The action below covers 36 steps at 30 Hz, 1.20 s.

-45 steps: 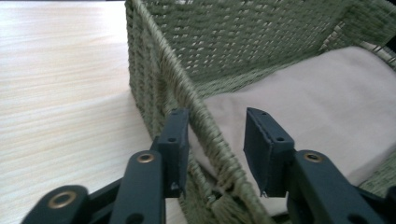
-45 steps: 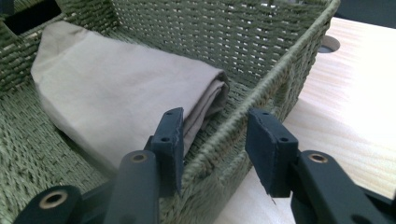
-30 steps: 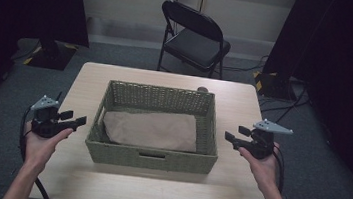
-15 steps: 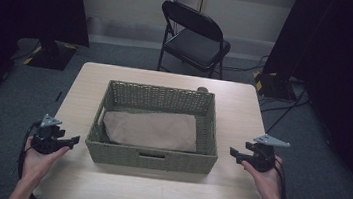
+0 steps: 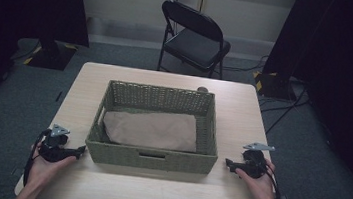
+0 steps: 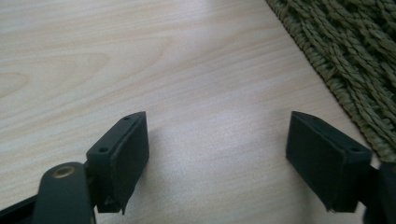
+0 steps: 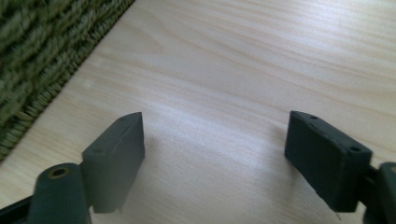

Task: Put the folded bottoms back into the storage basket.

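A green woven basket [image 5: 150, 157] stands mid-table with a folded tan cloth [image 5: 151, 129] lying inside it. My left gripper [image 5: 78, 149] rests low on the wooden table [image 5: 243, 112] by the basket's front left corner, pointing at it. Its jaws have just been opening and stand open with nothing between them. In the left gripper view the left gripper [image 6: 217, 158] frames bare wood, with the basket [image 6: 355, 60] at upper right. My right gripper [image 5: 229, 162] sits by the front right corner, its jaws also just opened and empty. The right gripper view shows that right gripper [image 7: 215, 158] over wood, the basket [image 7: 42, 60] at upper left.
A small dark object [image 5: 203, 89] lies on the table behind the basket's back wall. A black folding chair [image 5: 194, 38] stands beyond the far table edge. Cables [image 5: 278, 113] run over the grey floor at right, and dark curtains hang at both sides.
Both hands have sunk from beside the basket's rim down to the tabletop near its front corners. Both pairs of jaws stand wider apart than before.
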Each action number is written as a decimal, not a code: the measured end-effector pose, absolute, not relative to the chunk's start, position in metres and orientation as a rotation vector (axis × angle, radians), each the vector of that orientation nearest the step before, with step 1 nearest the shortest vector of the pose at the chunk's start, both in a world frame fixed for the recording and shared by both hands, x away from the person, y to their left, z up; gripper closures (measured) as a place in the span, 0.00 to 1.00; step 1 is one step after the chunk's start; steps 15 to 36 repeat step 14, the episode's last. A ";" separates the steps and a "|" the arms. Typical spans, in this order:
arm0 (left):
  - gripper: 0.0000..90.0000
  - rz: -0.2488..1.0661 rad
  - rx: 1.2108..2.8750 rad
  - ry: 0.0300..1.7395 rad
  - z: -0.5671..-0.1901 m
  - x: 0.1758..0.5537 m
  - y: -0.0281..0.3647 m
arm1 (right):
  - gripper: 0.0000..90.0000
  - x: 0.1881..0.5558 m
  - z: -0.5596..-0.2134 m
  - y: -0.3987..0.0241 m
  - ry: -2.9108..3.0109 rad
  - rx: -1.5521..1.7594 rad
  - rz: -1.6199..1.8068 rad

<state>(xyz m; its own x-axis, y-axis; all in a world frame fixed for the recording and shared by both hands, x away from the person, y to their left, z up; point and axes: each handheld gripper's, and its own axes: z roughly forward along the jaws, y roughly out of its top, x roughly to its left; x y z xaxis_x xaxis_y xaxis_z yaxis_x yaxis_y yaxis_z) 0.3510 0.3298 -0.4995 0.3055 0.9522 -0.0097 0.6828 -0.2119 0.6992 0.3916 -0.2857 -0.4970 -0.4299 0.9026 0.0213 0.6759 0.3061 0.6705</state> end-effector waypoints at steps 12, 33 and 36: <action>0.17 0.622 1.932 1.417 -0.506 0.351 0.330 | 0.16 0.386 -0.507 -0.281 2.138 1.362 0.936; 0.16 0.618 1.934 1.413 -0.506 0.351 0.330 | 0.16 0.386 -0.507 -0.281 2.137 1.362 0.936; 0.16 0.618 1.934 1.413 -0.506 0.351 0.330 | 0.16 0.386 -0.507 -0.281 2.137 1.362 0.936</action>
